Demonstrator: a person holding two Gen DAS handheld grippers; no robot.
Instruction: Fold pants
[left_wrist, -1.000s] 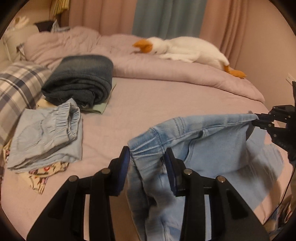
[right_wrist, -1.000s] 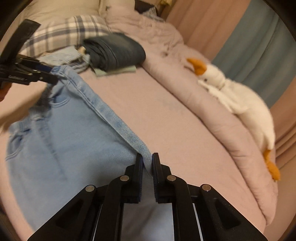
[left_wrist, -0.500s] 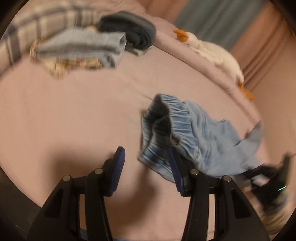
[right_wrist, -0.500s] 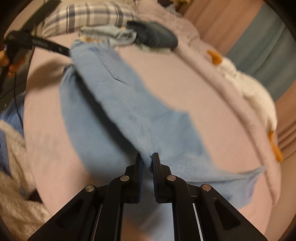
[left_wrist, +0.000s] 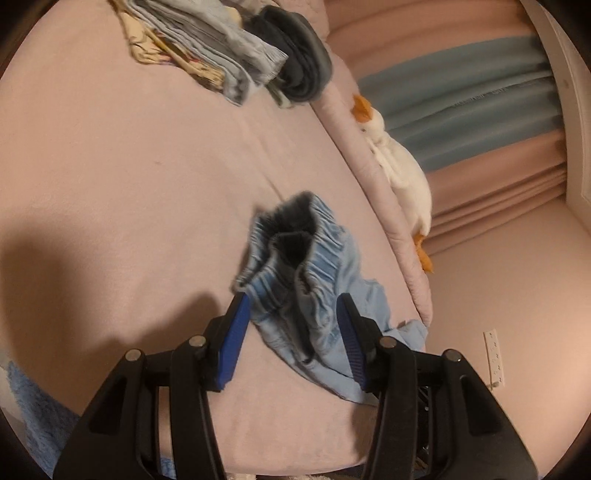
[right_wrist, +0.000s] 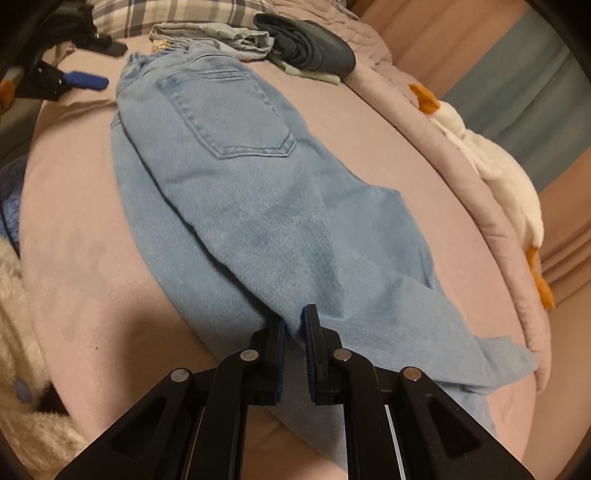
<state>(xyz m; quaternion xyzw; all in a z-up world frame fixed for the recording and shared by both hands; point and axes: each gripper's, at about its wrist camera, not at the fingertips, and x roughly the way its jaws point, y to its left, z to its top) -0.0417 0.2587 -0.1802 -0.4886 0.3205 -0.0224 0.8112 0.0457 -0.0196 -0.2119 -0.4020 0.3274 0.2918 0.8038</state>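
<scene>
Light-blue denim pants (right_wrist: 258, 206) lie stretched along the pink bed sheet (right_wrist: 92, 295), back pocket up, one leg over the other. In the left wrist view their elastic waistband (left_wrist: 295, 251) rests bunched on the sheet between the fingers of my left gripper (left_wrist: 291, 301). Its jaws stand apart and the blue pads (left_wrist: 232, 332) do not press the cloth. The right wrist view shows that same left gripper (right_wrist: 116, 64) at the waistband's far left end. My right gripper (right_wrist: 293, 325) is shut on a fold of a pant leg near the hem.
Folded light clothes (left_wrist: 221, 55) and dark folded jeans (left_wrist: 303, 70) are stacked at the head of the bed by a plaid pillow (right_wrist: 177, 11). A white goose plush (left_wrist: 399, 173) lies on the rolled pink duvet. The bed's edge is close below both grippers.
The pants came down from the air onto the sheet and now lie flat. My left gripper rolled, widened its jaws and let go of the waistband. The right gripper kept its hold.
</scene>
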